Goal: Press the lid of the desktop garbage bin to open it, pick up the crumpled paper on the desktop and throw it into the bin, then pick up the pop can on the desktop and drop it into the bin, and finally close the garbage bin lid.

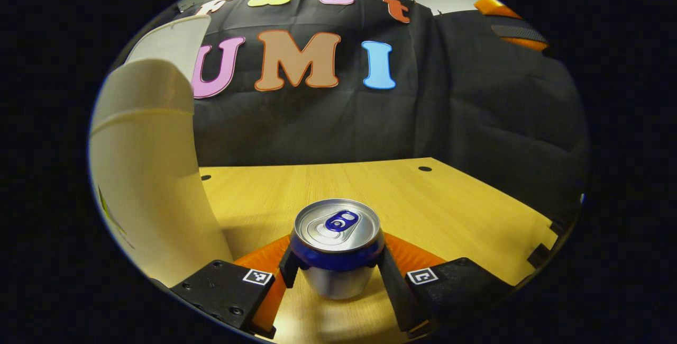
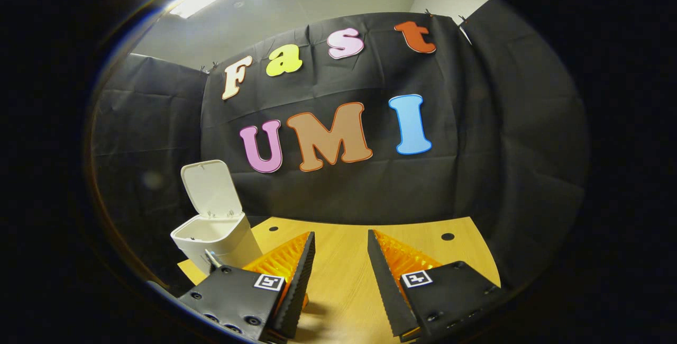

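Left gripper (image 1: 336, 267) fingers clamp the pop can (image 1: 337, 246) upright, just right of the garbage bin (image 1: 151, 174). Right gripper (image 2: 338, 275) fingers spread apart, empty, over the bench (image 2: 349, 249); bin lid (image 2: 208, 186) raised.

Light wooden table (image 1: 449, 201) with small dark holes near its far edge. An upright pop can (image 1: 337, 246) stands on it, top tab showing. A white garbage bin (image 2: 219, 241), lid raised, stands at the table's left side near the far edge.
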